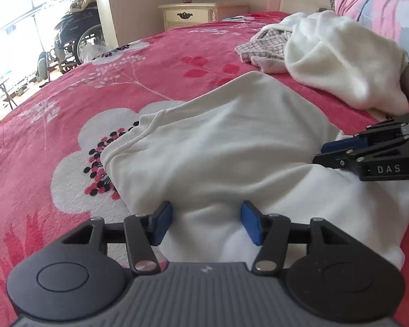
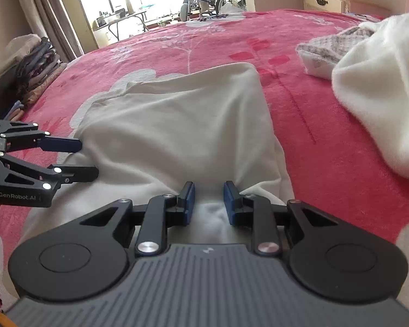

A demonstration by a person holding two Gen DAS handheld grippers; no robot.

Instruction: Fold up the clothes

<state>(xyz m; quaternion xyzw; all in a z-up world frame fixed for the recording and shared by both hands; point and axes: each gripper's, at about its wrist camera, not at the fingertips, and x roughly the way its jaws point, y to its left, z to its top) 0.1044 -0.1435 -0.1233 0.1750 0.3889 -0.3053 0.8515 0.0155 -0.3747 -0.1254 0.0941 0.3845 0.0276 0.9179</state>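
A cream-white garment (image 1: pixel 218 141) (image 2: pixel 177 125) lies partly folded on the pink flowered bedspread (image 1: pixel 68 95). My left gripper (image 1: pixel 207 220) hangs over its near left edge, jaws wide apart, cloth lying under and between the pads without being pressed. In the right wrist view the left gripper (image 2: pixel 88 159) shows at the left with a clear gap between its fingers. My right gripper (image 2: pixel 210 201) is at the garment's near right edge. Its blue pads stand a little apart with a raised fold of cloth between them. In the left wrist view the right gripper (image 1: pixel 324 154) enters from the right, low over the cloth.
A heap of white fleece (image 1: pixel 340 62) (image 2: pixel 381 95) and a checked garment (image 1: pixel 264 46) (image 2: pixel 321 51) lie at the far right of the bed. A stack of folded clothes (image 2: pixel 32 62) sits off the left edge. Beyond the bed stand a nightstand (image 1: pixel 199 13) and a wheelchair (image 1: pixel 76 32).
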